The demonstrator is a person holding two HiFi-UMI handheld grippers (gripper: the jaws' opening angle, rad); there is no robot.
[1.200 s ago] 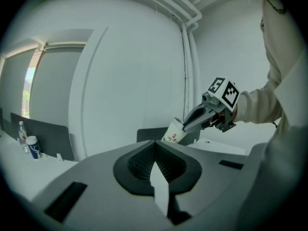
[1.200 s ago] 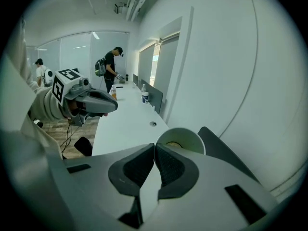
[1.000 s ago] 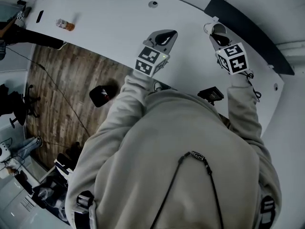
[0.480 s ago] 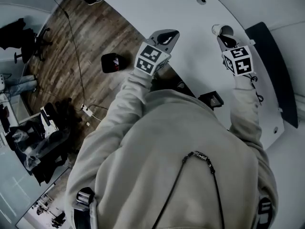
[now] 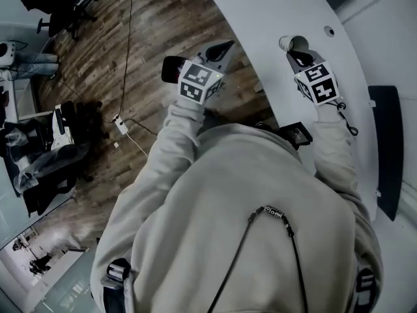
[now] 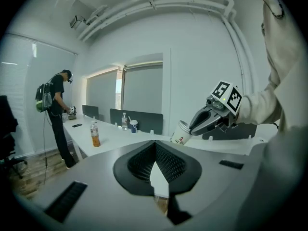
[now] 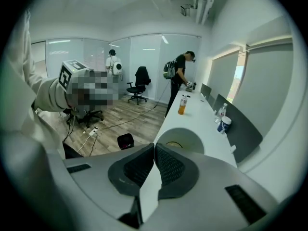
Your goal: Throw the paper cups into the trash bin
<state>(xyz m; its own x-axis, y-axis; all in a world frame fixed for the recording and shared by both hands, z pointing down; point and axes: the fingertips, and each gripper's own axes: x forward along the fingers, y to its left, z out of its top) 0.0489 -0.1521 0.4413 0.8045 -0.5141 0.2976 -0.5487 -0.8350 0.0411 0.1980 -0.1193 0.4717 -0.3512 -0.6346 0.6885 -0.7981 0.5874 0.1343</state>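
Note:
A white paper cup (image 5: 290, 43) is pinched by its wall in my right gripper (image 5: 297, 52), which hangs over the white table (image 5: 260, 12) near its edge. In the right gripper view the cup's open rim (image 7: 182, 139) sits just past the gripper (image 7: 154, 146). In the left gripper view the cup (image 6: 180, 134) and right gripper (image 6: 195, 127) show side on. My left gripper (image 5: 220, 49) is out over the wooden floor, jaws shut with nothing in them (image 6: 155, 142). A small black trash bin (image 5: 171, 69) stands on the floor just left of it, also visible as the bin (image 7: 125, 141).
An orange bottle (image 7: 183, 105), a water bottle and a blue cup (image 7: 224, 124) stand further along the table. A person (image 7: 179, 76) with a backpack stands at the table's far end. A cable and power strip (image 5: 120, 124) lie on the floor. Office chairs (image 7: 139, 83) stand beyond.
Both grippers have swung from over the table toward its edge. The left gripper is now over the floor close to the bin. The right still grips the cup.

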